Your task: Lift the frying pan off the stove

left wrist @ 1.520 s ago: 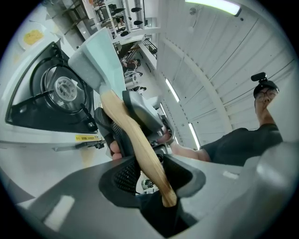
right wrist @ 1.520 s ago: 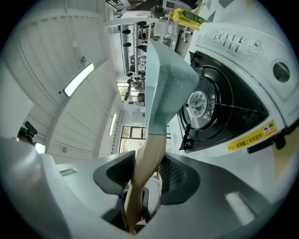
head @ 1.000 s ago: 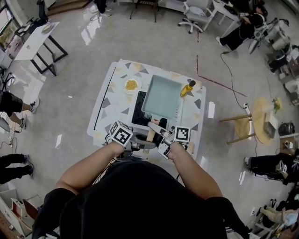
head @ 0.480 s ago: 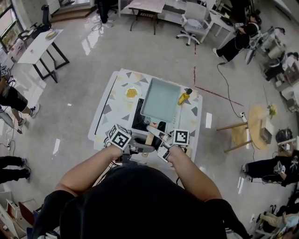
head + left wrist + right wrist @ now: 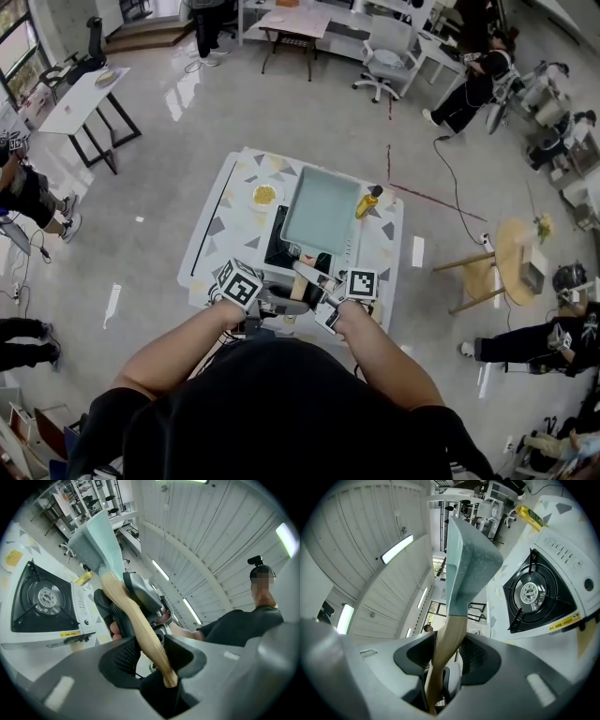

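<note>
The square pale-green frying pan (image 5: 321, 211) hangs above the white gas stove (image 5: 279, 249), and its burner (image 5: 529, 592) is bare. The pan's wooden handle (image 5: 303, 271) runs back toward me. My left gripper (image 5: 291, 303) is shut on the handle's near end (image 5: 140, 634). My right gripper (image 5: 319, 282) is shut on the handle (image 5: 449, 641) closer to the pan. In the left gripper view the pan (image 5: 96, 541) rises above the stove (image 5: 40, 599). In the right gripper view the pan (image 5: 468, 569) stands on edge, tilted with the camera.
The stove sits on a small table (image 5: 220, 211) with a patterned top. A plate of yellow food (image 5: 264, 195) lies left of the pan, and a yellow bottle (image 5: 367, 202) stands at its right. Wooden stools (image 5: 511, 253) stand to the right, with desks, chairs and people further off.
Both grippers have risen a little with the handle, and the pan has gone up with them. Both grips are unchanged.
</note>
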Available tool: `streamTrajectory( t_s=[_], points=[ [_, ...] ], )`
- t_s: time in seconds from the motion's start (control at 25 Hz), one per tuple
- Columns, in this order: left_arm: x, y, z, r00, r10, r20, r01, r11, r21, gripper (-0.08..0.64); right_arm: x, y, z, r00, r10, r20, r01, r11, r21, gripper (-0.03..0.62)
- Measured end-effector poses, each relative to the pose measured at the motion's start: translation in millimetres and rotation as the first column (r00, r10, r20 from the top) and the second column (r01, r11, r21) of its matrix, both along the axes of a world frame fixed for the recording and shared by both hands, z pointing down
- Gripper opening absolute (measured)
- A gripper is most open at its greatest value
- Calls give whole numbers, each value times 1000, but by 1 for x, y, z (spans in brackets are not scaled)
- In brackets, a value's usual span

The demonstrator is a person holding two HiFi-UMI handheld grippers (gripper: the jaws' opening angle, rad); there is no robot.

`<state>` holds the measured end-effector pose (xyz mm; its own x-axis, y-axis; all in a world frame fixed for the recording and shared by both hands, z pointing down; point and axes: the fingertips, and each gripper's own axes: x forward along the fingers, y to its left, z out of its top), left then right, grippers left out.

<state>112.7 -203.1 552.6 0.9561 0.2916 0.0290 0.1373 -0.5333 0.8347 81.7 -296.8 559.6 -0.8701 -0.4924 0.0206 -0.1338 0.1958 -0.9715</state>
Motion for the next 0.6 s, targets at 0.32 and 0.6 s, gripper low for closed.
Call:
streamTrajectory(
  t_s=[0.32,0.6],
  points=[
    [4,3,-1,1000,-3,-1,3,1000,3,163,4,3,0,1000,1,-1,-1,1000,6,189],
    [5,6,-2,1000,-13,-5,13,1000,8,161,4,6,-5,1000,-9,-1,9,1000,9,187]
  ],
)
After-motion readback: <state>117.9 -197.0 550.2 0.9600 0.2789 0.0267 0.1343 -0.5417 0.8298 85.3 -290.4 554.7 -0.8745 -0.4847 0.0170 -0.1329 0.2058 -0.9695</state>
